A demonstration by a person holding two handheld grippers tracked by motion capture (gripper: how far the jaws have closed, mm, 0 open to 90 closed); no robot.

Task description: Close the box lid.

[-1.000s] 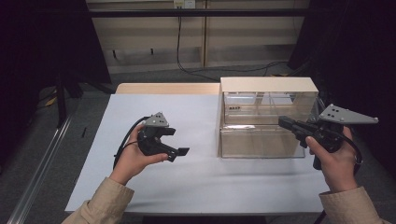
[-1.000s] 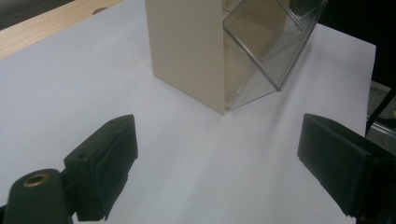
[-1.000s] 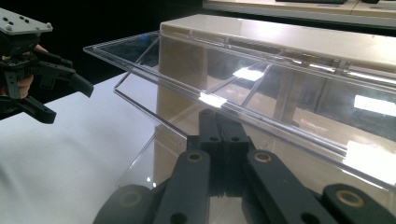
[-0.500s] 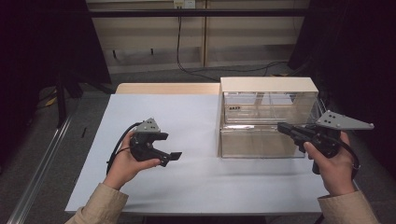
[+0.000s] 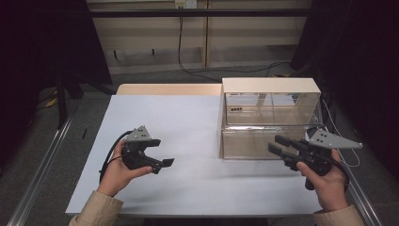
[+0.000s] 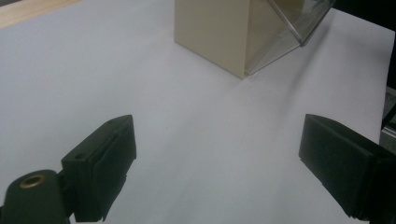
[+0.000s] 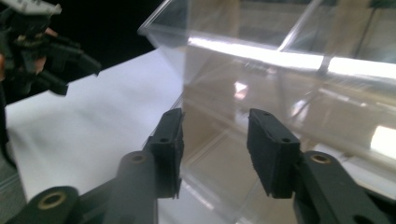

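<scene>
High view, near edge: two sleeved forearms enter at the bottom of the frame. The left hand point(image 5: 117, 172), at lower left, holds the left gripper point(image 5: 162, 163) low over the white tabletop point(image 5: 188, 122), pointing toward the frame's right. Its jaws stand wide apart with nothing between them; the left gripper view confirms this, showing bare tabletop between the two black pads point(image 6: 107, 163).

At lower right, the right hand point(image 5: 327, 181) holds the right gripper point(image 5: 277, 145), which points to the upper left of the frame, toward the near right part of the clear box point(image 5: 268, 141). Its jaws have just been opening and now stand partly apart. In the right gripper view, the fingers point(image 7: 170, 140) sit just in front of the box's transparent wall point(image 7: 280, 70), and nothing lies between them. Whether a pad touches the wall cannot be told. The left gripper appears at the upper left of that view.

Farther back, the clear box stands on the right half of the tabletop. It has transparent front panels, a beige top point(image 5: 268, 84) and a beige side wall point(image 6: 210, 32). Beyond the tabletop, a cable point(image 5: 181, 52) hangs against the rear wall.
</scene>
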